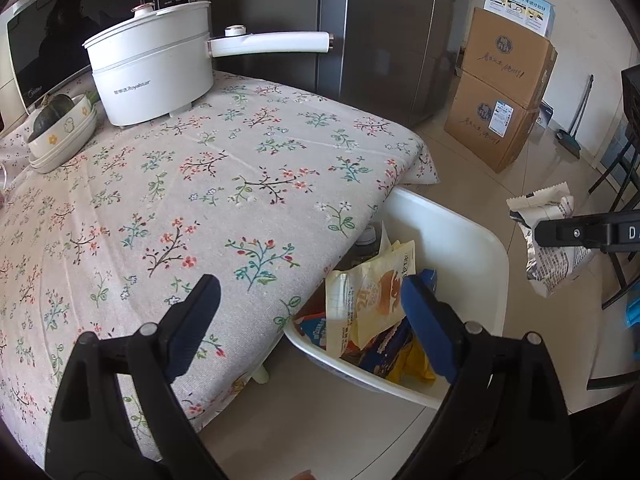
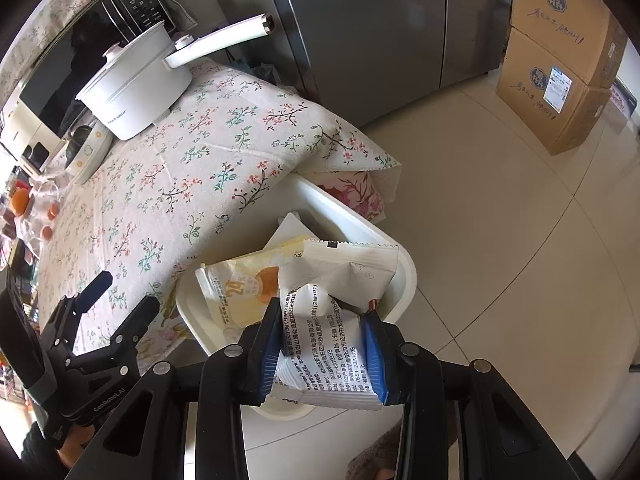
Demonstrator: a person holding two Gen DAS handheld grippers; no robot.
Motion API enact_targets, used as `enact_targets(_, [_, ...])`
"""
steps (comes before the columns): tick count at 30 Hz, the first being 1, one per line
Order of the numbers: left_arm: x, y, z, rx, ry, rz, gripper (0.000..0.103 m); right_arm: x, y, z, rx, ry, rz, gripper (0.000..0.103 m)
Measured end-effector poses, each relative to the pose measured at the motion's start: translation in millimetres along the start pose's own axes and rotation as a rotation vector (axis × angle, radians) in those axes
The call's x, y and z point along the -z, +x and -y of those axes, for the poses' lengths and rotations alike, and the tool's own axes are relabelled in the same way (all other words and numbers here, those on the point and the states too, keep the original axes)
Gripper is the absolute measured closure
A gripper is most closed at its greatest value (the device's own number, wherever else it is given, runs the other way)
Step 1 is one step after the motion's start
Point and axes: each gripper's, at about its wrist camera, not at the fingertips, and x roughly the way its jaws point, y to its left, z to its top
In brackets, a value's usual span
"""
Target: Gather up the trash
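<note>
Now my right gripper (image 2: 322,344) pinches a white wrapper (image 2: 340,320) above the white bin (image 2: 404,280) beside the table (image 1: 200,168); my left gripper (image 1: 316,320) hangs spread, empty, over the table's edge.

The white bin (image 1: 472,240) has its near-left part hidden under the floral tablecloth (image 1: 200,184); small wrapper print (image 2: 332,344) is unreadable; orange items (image 2: 20,200) are cut off.

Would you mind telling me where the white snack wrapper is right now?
The white snack wrapper is clamped in the right gripper, held above the white bin of packets beside the floral-clothed table.
</note>
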Motion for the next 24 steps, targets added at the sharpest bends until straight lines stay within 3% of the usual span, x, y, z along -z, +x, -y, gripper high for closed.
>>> enact_targets(5, [0.0, -6.8, -6.2, -0.015, -0.012, 0.009, 0.011, -2.7, -0.1, -8.6, -0.020, -0.005, 0.016, 0.058])
enact_targets(7, [0.0, -9.5, -7.8, -0.023, -0.011, 0.012, 0.010, -4.5, -0.9, -9.2, -0.023, 0.007, 0.023, 0.033])
enact_targets(9, [0.2, -13.5, -10.2, -0.038, -0.012, 0.017, 0.009, -4.4, -4.0, -8.8, -0.011, 0.020, 0.043, 0.025])
enact_targets(17, [2.5, -44.9, -21.3, -0.095, -0.019, 0.064, 0.001, 3.1, -22.4, -17.4, 0.014, -0.002, 0.116, 0.019])
enact_targets(24, [13.0, -90.3, -41.7, -0.171, -0.066, 0.110, 0.001, 22.9, -50.5, -47.3, 0.041, -0.076, 0.234, 0.000])
